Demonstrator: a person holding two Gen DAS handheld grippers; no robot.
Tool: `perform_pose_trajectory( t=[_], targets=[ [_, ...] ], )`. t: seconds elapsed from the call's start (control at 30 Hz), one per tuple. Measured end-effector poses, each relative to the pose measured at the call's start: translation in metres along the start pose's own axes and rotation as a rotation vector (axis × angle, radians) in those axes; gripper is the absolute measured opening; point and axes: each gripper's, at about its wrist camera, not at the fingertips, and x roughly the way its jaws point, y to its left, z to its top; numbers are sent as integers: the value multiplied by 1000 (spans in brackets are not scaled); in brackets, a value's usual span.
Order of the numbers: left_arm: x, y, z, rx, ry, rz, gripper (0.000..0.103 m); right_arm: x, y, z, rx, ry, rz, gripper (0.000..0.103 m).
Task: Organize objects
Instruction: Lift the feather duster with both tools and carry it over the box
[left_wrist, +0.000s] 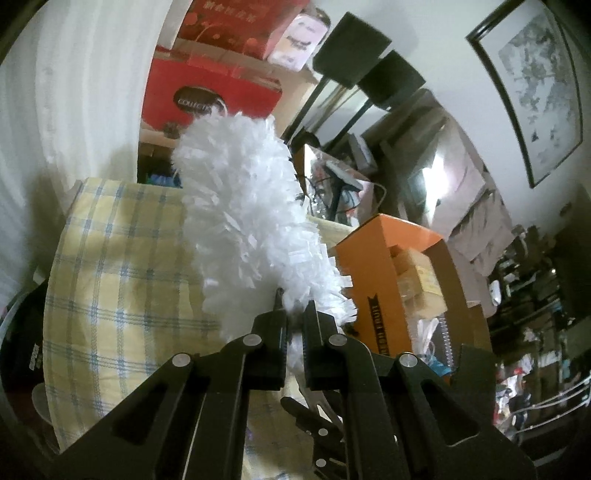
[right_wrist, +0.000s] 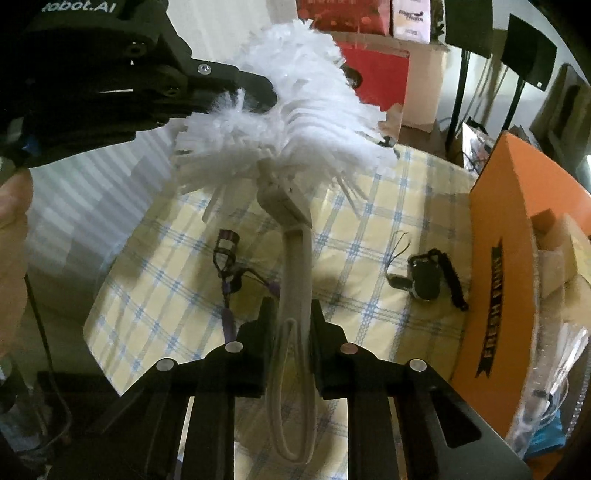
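Right gripper (right_wrist: 290, 314) is clamping the duster (right_wrist: 295, 122) handle, left gripper (left_wrist: 293, 317) pinching its fluff; eyelash curler (right_wrist: 227, 266) and key fob (right_wrist: 424, 277) are lying unsorted on the desk (right_wrist: 369, 206).

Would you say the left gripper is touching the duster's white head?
Touching: the right wrist view shows the left gripper pinching the duster fluff.

A fluffy white duster (right_wrist: 295, 92) with a pale beige handle (right_wrist: 295, 266) stands out above a yellow cloth (right_wrist: 388, 206) checked in blue and white. Beside it sits an orange box (right_wrist: 517, 236) bearing a black banner, with red cartons (left_wrist: 210, 99) behind and a purple eyelash curler (right_wrist: 227, 258) below.
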Motion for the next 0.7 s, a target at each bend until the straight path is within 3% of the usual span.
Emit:
perform_pose_trajectory(
  t=[0.33,0.7],
  targets=[
    [-10,-48,10,61,-30,-36,6,-55,-23,-3,10,-85,-27,17],
    [28,-139,11,199,21,-61,6,-100,-90,-30,172,-144,-40,17]
  ],
)
